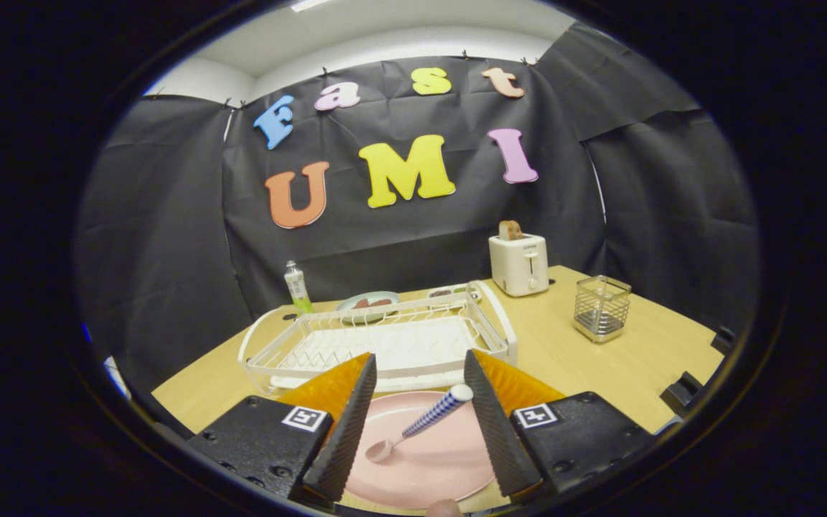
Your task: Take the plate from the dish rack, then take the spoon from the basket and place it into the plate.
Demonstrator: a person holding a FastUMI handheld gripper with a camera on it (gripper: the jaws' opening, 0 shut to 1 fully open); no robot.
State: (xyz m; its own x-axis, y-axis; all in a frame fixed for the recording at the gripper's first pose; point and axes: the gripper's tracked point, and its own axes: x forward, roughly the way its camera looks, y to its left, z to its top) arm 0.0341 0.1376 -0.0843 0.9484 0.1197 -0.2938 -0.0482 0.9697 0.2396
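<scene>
While the gripper [419, 373] hangs with its fingers spread wide and gripping nothing, a spoon with a blue-and-white chequered handle and pink bowl [418, 424] lies between them on the round pink plate [428, 467], which rests on the pale wooden table [622, 366]. Just beyond the fingertips stands the white wire dish rack [385, 341]. Farther back are a green-capped bottle [297, 286], a cream toaster holding bread [519, 263] and, well apart, a wire basket [601, 307].

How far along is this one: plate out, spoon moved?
Both look done. The plate sits on the table in front of the empty rack, and the spoon lies in it, handle tip near one finger. The basket looks empty. The tool is open around the plate, neither finger pressing the spoon. Only pulling back seems left.
</scene>
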